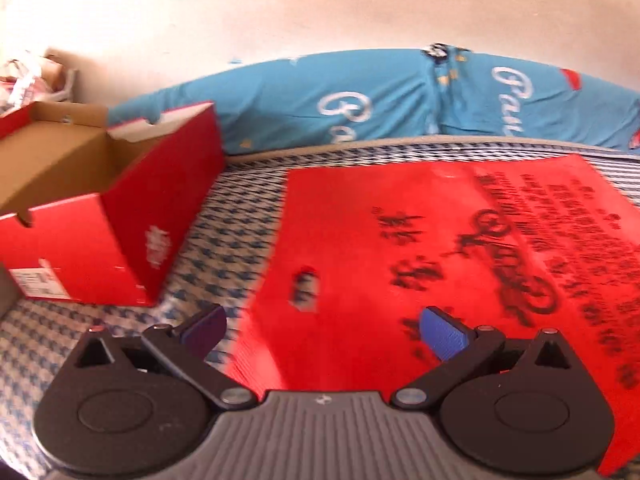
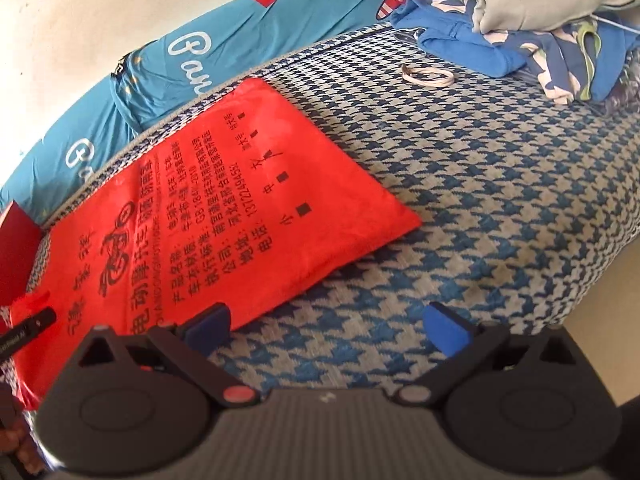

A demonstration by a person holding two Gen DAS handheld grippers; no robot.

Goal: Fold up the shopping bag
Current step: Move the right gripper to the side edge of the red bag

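On the houndstooth bed cover (image 2: 500, 184) lies the red shopping bag (image 2: 224, 196), spread flat with its black print facing up and its cut-out handle hole (image 1: 306, 290) toward the left gripper (image 1: 324, 334). That gripper hovers over the bag's near edge with its jaws wide apart — one blue pad over the cover, the other over the red plastic. The right gripper (image 2: 326, 326) hangs beside the bag's near corner, jaws likewise spread and holding nothing. An open red shoebox (image 1: 120, 216) sits left of the bag. Blue pillows (image 1: 360, 100) line the wall — a white loop (image 2: 428, 74) and crumpled bedding (image 2: 532, 36) lie farther off.
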